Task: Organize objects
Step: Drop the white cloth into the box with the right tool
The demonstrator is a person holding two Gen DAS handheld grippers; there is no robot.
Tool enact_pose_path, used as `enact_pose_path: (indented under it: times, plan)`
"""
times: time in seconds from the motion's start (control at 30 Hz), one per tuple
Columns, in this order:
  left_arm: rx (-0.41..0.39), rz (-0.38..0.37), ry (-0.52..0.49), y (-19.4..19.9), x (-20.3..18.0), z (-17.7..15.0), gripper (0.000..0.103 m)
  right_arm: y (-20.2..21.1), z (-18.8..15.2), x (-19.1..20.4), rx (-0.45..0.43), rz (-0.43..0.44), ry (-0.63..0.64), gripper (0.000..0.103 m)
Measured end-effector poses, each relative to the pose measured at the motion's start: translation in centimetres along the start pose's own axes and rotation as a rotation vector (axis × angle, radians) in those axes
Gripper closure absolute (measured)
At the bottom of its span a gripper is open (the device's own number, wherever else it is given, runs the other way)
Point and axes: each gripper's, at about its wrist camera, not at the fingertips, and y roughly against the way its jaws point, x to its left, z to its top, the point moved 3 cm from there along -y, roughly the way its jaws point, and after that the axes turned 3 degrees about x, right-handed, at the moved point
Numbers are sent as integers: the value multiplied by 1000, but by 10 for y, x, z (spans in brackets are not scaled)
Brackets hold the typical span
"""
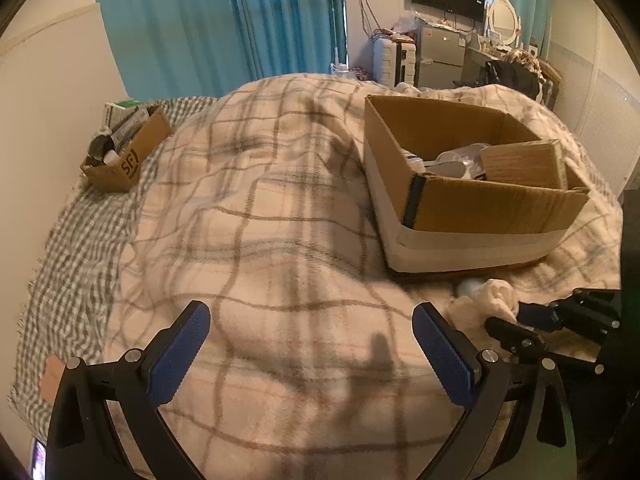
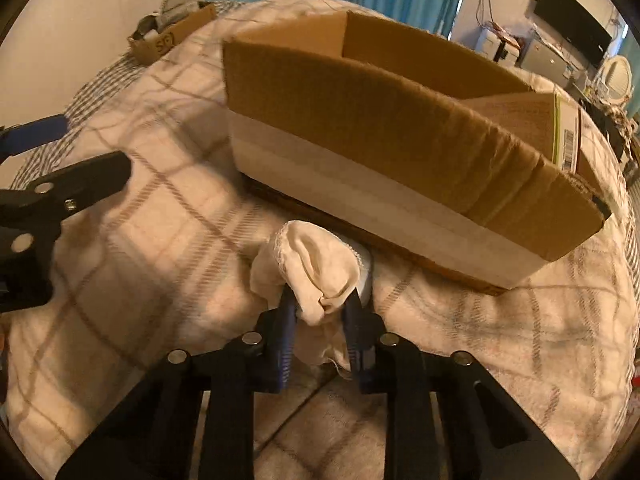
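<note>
Right gripper (image 2: 320, 316) pinches cream cloth (image 2: 316, 268) (perhaps a sock) beside cardboard box (image 2: 360, 128); left gripper (image 1: 312, 344) gapes, holding nothing

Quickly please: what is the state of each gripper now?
Left gripper: open, holding nothing.
Right gripper: closed on the cream crumpled cloth.

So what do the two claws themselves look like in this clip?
Both look alike. The left claw has a black, angular frame with two arms that spread like a fork, round silver bolt heads at the joints, and blue pads with a fine ribbed texture on the inner faces. The right claw shows the same black frame, silver bolts and blue ribbed pads. No cables, markings or sleeves are visible.
</note>
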Motion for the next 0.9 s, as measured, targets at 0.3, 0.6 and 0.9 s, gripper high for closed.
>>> enact_pose_path:
  times: [0.3, 0.6, 0.9]
  plan:
    - [-31, -64, 3, 35, -17, 0, 0, 77, -3, -10, -156, 32, -44, 87]
    - [-142, -113, 33, 86, -31, 63, 0, 189, 50, -45, -383, -57, 9, 87]
    - [-226, -82, 19, 80, -43, 145, 0, 188, 121, -77, -416, -72, -7, 87]
